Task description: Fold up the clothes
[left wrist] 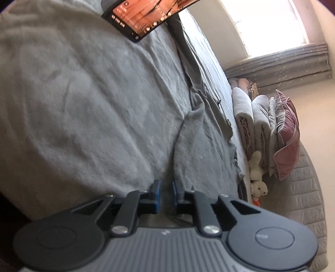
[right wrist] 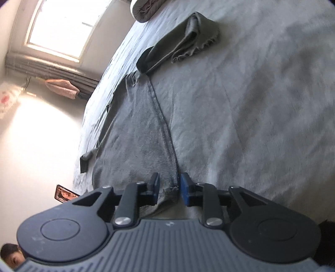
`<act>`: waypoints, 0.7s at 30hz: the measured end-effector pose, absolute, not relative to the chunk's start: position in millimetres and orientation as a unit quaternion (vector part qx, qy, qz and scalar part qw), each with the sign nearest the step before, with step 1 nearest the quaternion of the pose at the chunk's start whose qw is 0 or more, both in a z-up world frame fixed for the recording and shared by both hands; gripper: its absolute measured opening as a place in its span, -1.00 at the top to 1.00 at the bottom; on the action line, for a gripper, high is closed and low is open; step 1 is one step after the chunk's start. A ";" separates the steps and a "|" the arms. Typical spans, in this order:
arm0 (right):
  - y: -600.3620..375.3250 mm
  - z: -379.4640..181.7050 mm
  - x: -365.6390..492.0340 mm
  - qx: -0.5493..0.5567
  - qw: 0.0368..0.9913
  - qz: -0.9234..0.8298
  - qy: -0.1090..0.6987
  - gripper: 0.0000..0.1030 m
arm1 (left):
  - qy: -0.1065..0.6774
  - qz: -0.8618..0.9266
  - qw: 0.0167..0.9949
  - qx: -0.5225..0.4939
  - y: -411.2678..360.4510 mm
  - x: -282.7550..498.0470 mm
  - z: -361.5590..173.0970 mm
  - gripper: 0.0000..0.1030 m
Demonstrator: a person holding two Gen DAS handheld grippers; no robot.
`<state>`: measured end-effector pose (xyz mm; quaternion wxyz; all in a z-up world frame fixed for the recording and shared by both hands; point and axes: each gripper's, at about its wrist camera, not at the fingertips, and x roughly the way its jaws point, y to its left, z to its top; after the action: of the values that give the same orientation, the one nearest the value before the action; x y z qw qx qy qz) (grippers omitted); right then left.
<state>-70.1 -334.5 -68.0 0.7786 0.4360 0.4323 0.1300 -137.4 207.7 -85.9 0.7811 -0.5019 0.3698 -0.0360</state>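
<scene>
A grey garment (left wrist: pixel 201 134) lies spread on the grey bed; it also shows in the right wrist view (right wrist: pixel 134 134). My left gripper (left wrist: pixel 166 193) has its blue-padded jaws narrowly apart at the garment's near end, and a fold of the cloth runs up from between them. My right gripper (right wrist: pixel 170 186) has its jaws a little apart around the garment's frayed hem edge. A folded darker grey garment (right wrist: pixel 186 39) lies farther up the bed, apart from both grippers.
A phone (left wrist: pixel 144 16) lies on the bed at the far end; it also shows in the right wrist view (right wrist: pixel 63 193). Rolled blankets (left wrist: pixel 251 117), a pink pillow (left wrist: pixel 286 134) and soft toys (left wrist: pixel 257 177) are stacked beside the bed. A window (right wrist: pixel 60 27) is behind.
</scene>
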 end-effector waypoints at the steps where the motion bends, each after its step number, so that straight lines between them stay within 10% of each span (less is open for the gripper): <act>1: -332.4 -67.9 -69.6 0.435 0.779 0.129 0.433 0.47 | 0.370 -0.039 0.779 -0.504 205.3 -136.4 -86.5 0.70; 5: -319.4 -66.5 -67.3 0.420 0.786 0.131 0.434 0.47 | 0.379 -0.039 0.785 -0.488 194.7 -132.1 -84.3 0.75; 7: -311.8 -62.7 -66.2 0.396 0.797 0.128 0.438 0.83 | 0.390 -0.031 0.795 -0.464 188.8 -130.4 -79.3 1.00; 15: -316.9 -11.9 -81.1 0.342 0.849 0.126 0.383 0.84 | 0.323 -0.041 0.851 -0.412 184.6 -166.4 -18.3 1.00; 21: -296.9 -21.4 -72.6 0.238 0.866 0.086 0.432 0.84 | 0.412 -0.008 0.848 -0.334 169.0 -156.4 -45.0 1.00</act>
<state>-72.6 -296.9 -21.4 0.8656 0.2377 0.4323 0.0857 -156.4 169.0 -45.0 0.8478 -0.3339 0.4119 -0.0082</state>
